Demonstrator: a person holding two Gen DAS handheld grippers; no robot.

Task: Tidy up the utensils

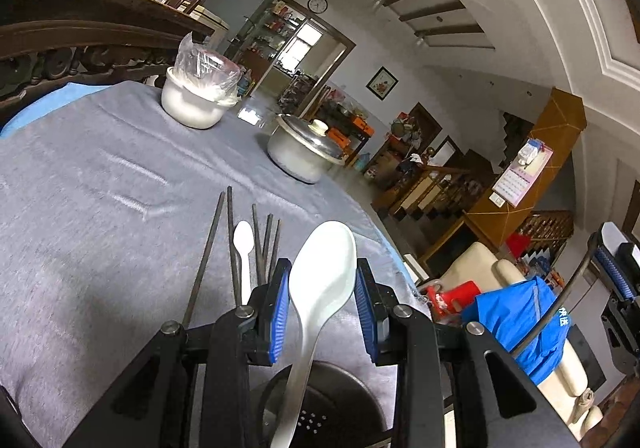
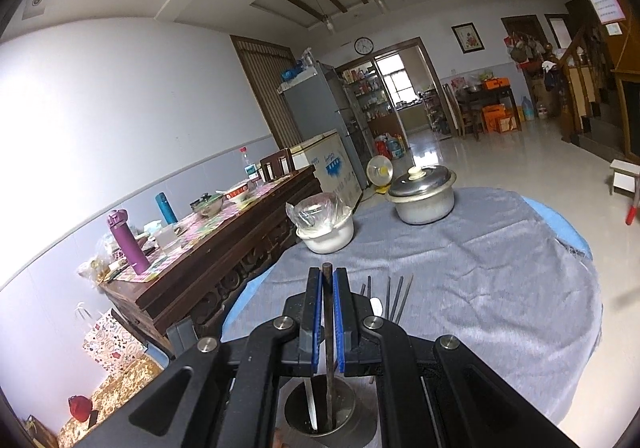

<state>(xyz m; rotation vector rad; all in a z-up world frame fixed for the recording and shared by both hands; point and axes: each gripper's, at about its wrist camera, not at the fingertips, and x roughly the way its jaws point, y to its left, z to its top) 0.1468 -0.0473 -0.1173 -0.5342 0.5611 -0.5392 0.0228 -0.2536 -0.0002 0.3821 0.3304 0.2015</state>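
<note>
My left gripper (image 1: 322, 280) is open; a large white spoon (image 1: 320, 288) stands between its blue pads without touching them, its handle down in a metal utensil holder (image 1: 320, 404). Several dark chopsticks (image 1: 260, 244) and a small white spoon (image 1: 243, 252) lie on the grey cloth just left of it. My right gripper (image 2: 327, 288) is shut on a dark chopstick (image 2: 328, 328), held upright with its lower end inside the utensil holder (image 2: 320, 408), where a white handle also stands. More chopsticks (image 2: 394, 296) lie on the cloth to the right.
A round table with grey cloth (image 1: 80, 175) carries a white pot covered with plastic film (image 1: 198, 95) and a lidded steel pot (image 1: 304, 151) at the far side. A dark wooden sideboard (image 2: 208, 248) with bottles and bowls stands left of the table.
</note>
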